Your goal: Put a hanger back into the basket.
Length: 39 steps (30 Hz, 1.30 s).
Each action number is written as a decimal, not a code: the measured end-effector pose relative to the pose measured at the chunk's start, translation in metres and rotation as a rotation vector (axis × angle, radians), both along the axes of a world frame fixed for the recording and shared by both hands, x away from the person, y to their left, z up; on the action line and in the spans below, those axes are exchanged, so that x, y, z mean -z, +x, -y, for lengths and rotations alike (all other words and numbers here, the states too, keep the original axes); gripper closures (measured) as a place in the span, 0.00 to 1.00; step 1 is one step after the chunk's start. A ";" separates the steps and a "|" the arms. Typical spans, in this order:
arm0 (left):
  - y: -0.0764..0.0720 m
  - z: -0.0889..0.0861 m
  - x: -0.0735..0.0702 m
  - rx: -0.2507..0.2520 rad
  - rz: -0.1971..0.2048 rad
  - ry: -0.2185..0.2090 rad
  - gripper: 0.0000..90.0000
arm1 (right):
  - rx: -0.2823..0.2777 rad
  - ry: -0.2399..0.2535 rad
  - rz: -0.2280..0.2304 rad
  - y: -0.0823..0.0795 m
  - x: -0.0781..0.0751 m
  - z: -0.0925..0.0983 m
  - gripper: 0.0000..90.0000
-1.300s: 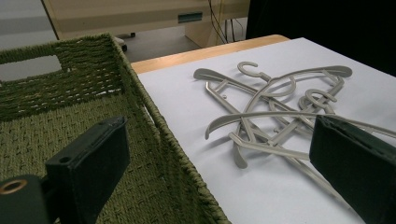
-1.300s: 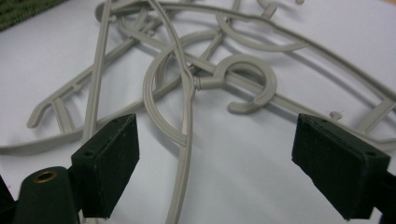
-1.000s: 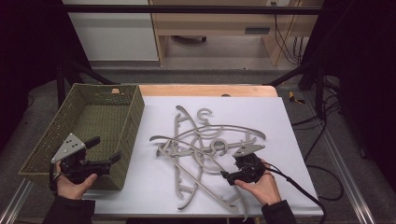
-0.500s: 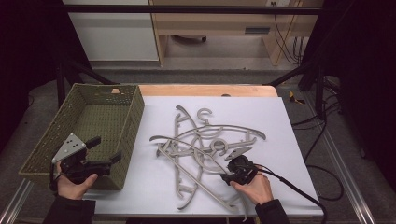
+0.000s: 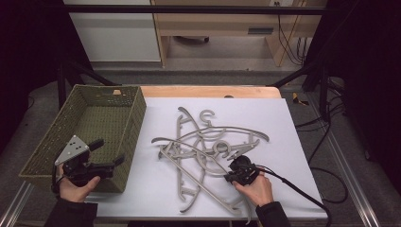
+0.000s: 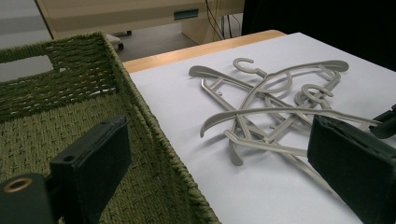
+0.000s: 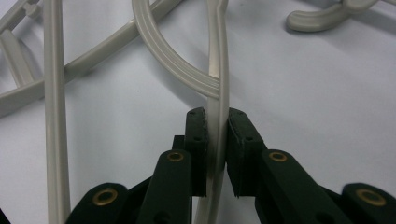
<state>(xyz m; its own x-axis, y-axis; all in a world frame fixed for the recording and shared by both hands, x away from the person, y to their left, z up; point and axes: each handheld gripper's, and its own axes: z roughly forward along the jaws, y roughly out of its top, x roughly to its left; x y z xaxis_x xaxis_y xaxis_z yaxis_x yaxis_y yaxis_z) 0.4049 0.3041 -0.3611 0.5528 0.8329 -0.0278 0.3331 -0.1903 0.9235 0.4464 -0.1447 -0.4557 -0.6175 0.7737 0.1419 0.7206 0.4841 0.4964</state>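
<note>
At the far left of the high view a green woven basket (image 5: 90, 130) sits on the worktop (image 5: 293, 137), its long side running along the left edge of the white sheet that covers the surface. Over the basket's near right corner the left gripper (image 5: 108, 156) hangs in the person's left hand (image 5: 75, 187), its jaws spread wide with nothing between them; in the left gripper view one jaw stands over the basket's woven floor and the other over the white sheet. To the right of the basket, in the middle of the sheet, lies a tangled heap of grey plastic hangers (image 5: 208, 146), arms and hooks crossing one another, lying apart from the basket wall. At the heap's near right edge the right gripper (image 5: 235, 171) is down at the sheet, held by the person's right hand (image 5: 255, 189), with a black cable trailing off to the right. Its jaws have just been closing, and in the right gripper view the pads are clamped on the thin grey hanger bar (image 7: 215, 116) that runs straight up between them, where a curved ribbed arm of another hanger meets it.
</note>
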 end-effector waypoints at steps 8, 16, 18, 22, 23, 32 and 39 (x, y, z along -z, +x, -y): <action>-0.001 0.000 -0.001 0.000 0.002 0.003 0.07 | 0.013 0.014 0.008 -0.002 -0.010 0.006 0.91; -0.003 0.004 -0.003 0.011 0.009 0.005 0.07 | -0.022 0.028 0.039 -0.005 -0.020 0.011 0.91; -0.004 0.006 -0.005 0.020 0.009 0.015 0.07 | -0.030 0.036 0.047 -0.006 -0.022 0.012 0.91; -0.007 0.011 -0.008 0.042 0.014 0.025 0.08 | -0.071 0.057 0.055 -0.010 -0.030 0.017 0.91; -0.008 0.013 -0.008 0.047 0.015 0.029 0.08 | -0.092 0.059 0.066 -0.010 -0.032 0.018 0.91; -0.016 0.037 -0.013 0.141 -0.006 0.078 0.08 | -0.203 0.084 0.092 -0.021 -0.050 0.023 0.91; -0.018 0.066 -0.007 0.237 -0.046 0.165 0.09 | -0.290 0.125 0.100 -0.029 -0.059 0.013 0.91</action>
